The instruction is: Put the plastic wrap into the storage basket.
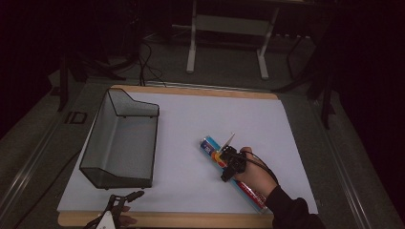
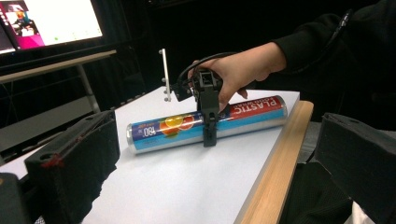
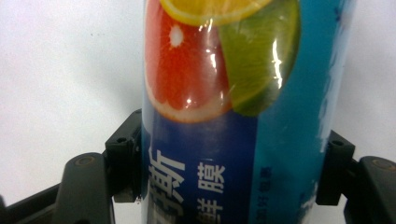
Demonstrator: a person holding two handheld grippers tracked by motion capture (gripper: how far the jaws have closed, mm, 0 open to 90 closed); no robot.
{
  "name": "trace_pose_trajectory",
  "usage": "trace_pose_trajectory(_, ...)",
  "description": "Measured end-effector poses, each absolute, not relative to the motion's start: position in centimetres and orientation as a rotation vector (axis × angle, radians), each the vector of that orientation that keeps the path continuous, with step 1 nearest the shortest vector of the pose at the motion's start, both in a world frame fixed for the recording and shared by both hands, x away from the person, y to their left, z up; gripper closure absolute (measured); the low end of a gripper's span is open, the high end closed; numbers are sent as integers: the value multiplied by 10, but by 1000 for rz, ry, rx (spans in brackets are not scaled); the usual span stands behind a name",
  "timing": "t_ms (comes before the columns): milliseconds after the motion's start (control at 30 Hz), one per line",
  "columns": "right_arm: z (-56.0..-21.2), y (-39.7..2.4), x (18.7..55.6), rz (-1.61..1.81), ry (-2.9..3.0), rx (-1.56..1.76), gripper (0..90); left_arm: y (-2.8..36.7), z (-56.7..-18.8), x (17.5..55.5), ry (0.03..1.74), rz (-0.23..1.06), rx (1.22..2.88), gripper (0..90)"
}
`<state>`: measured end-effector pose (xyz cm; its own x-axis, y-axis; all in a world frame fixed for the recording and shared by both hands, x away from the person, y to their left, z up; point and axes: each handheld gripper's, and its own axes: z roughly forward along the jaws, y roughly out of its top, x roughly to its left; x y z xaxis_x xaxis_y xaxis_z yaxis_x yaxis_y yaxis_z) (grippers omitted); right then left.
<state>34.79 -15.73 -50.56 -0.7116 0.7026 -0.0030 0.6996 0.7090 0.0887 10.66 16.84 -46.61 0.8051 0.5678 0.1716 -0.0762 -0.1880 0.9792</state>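
A long roll of plastic wrap (image 1: 208, 144) with a blue and red label and citrus pictures lies diagonally on the white table top, right of centre. My right gripper (image 1: 228, 166) comes down on it from above, held by a hand in a dark sleeve. In the right gripper view both black pads (image 3: 122, 158) press on the sides of the roll (image 3: 224, 116). The left gripper view shows the roll (image 2: 159, 130) lying flat with the right gripper (image 2: 209, 135) clamped across it. My left gripper (image 1: 125, 198) rests at the table's near left edge, its fingers (image 2: 70, 168) wide apart and empty.
A dark mesh basket (image 1: 95, 138) stands on the left half of the table, its open top upward. The white sheet (image 1: 191, 119) is bordered by a wooden edge (image 2: 275, 168). A lit monitor (image 2: 51, 21) and a desk frame (image 1: 229, 28) stand beyond the table.
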Motion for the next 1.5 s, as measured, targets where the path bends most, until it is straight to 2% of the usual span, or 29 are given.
trace_pose_trajectory(433,-492,-164,346,222,2793,1259,316,168,-466,107,394,611,1678,8)
trace_pose_trajectory(900,-426,-164,355,490,2681,1283,316,168,-467,107,393,617,1680,8)
trace_pose_trajectory(1500,-386,-104,362,732,2627,1201,316,169,-467,107,393,607,1678,8)
